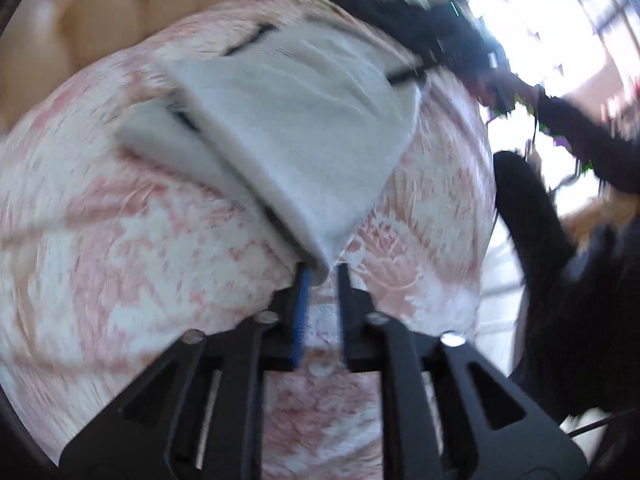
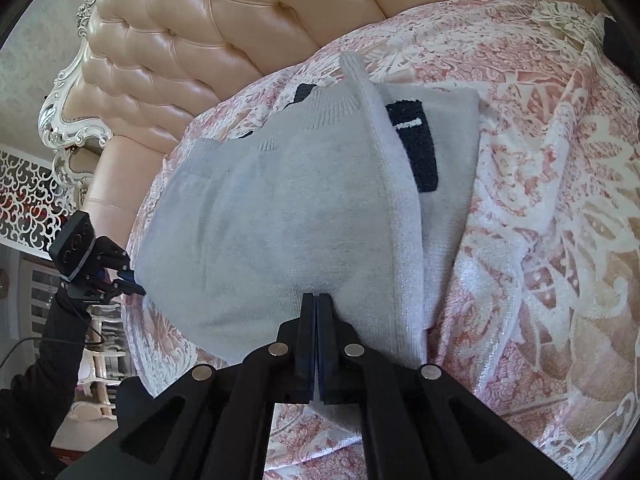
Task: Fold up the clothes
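Observation:
A light grey knit garment with black patches lies partly folded on the pink-and-white bedspread. In the blurred left wrist view my left gripper stands a little open, with the garment's near corner lying between its fingertips and a gap showing on each side. From the right wrist view the same garment fills the middle, with a thick folded edge running down it. My right gripper is shut on its near hem, a sliver of cloth pinched between the pads. The left gripper shows at the garment's left edge.
A tufted beige headboard with a carved white frame rises behind the bed. The patterned bedspread spreads wide to the right. A person's dark sleeve holds the left gripper, and a dark sleeve crosses a bright window.

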Motion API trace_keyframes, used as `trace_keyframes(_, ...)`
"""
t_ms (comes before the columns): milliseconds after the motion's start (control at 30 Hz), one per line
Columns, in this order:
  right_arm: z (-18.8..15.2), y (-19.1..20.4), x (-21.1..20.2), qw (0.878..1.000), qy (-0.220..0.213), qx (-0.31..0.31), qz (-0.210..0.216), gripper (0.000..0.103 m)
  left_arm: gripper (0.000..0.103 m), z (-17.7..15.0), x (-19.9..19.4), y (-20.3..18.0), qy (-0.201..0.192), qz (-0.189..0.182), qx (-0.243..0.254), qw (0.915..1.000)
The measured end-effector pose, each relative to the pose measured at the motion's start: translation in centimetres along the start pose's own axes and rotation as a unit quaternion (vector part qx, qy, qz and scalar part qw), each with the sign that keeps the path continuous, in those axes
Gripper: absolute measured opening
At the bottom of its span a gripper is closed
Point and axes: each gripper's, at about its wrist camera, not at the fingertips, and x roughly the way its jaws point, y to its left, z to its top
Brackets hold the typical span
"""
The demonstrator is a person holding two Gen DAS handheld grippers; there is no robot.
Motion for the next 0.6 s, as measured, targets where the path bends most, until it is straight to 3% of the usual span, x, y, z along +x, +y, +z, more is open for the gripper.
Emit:
trace_keyframes(67,0.0,0.0,0.0,1.000,-0.001,0.001,0.004,0.000,0.057,-0.5,-1.2,1.0,-0.058,-0.009,-0.059,0.9965)
trace_keyframes(167,-0.1,-0.3,-0.1,1.000,-0.004,0.006,0.015,0.000,0.059,-1.0,-2.0,2.4,-0.125,-0.021,-0.145,0.9813)
trace_keyframes(333,-0.1,0.2,-0.1,1.000,-0.005,0.001,0.011,0.000,0.059,-0.3,0.2,2.5,-0.119,-0.033,-0.182,0.9756)
trace_keyframes(400,-0.1,0.5,-0.1,1.000,-0.003,-0.005,0.004,0.000,0.049,0.1,1.3,2.6,-0.103,-0.039,-0.191,0.9753)
trace_keyframes(433,-0.1,0.6,-0.1,1.000,-0.003,-0.007,0.001,0.000,0.017,0.3,1.8,2.7,-0.096,-0.042,-0.196,0.9750)
trace_keyframes(467,0.0,0.7,0.0,1.000,-0.003,-0.008,0.000,0.000,0.006,0.5,2.4,2.8,-0.088,-0.045,-0.201,0.9746)
trace_keyframes(600,-0.1,0.7,-0.1,1.000,-0.005,-0.013,-0.001,0.000,0.006,-1.1,2.9,4.2,-0.100,-0.079,-0.261,0.9569)
